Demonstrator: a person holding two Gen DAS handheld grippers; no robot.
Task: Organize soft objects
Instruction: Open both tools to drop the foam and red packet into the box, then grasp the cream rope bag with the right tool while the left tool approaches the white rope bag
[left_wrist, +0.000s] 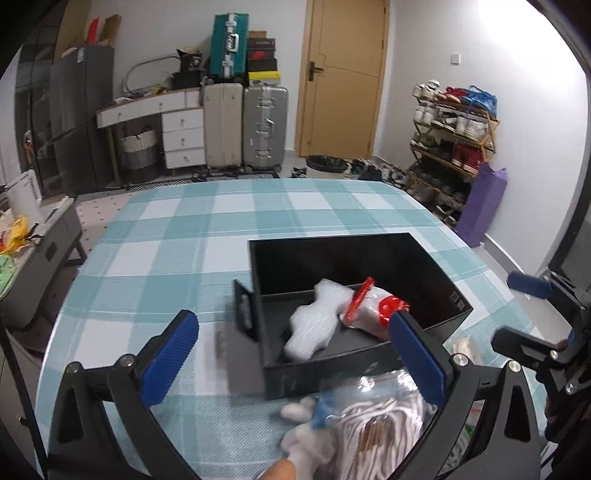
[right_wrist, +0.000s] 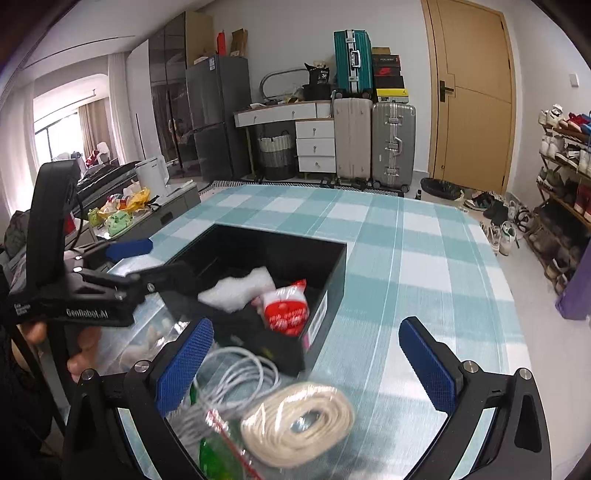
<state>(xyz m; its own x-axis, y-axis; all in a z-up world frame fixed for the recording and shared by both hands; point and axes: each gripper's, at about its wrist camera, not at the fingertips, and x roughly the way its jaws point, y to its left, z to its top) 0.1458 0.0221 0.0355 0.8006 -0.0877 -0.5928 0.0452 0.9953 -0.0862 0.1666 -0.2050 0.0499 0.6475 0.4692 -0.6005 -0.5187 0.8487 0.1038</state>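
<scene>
Checked tablecloth (left_wrist: 177, 229), black box (left_wrist: 369, 258) mid-table; far half bare. My left gripper (left_wrist: 291, 339) and right gripper (right_wrist: 306, 354) both gape wide, holding nothing.

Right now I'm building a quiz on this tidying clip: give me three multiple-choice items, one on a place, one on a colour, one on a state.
1. Where is the white foam piece?
A. inside the black box
B. on the shoe rack
C. on the floor

2. What colour are the pads of the left gripper?
A. green
B. blue
C. yellow

3. How does the right gripper stand?
A. shut on the rope
B. shut on the box
C. open, holding nothing

Answers:
1 A, the foam lies in the box beside a red and white packet.
2 B, both finger pads are blue.
3 C, its jaws are wide apart above the coil of cream rope, which lies on the checked tablecloth.
</scene>
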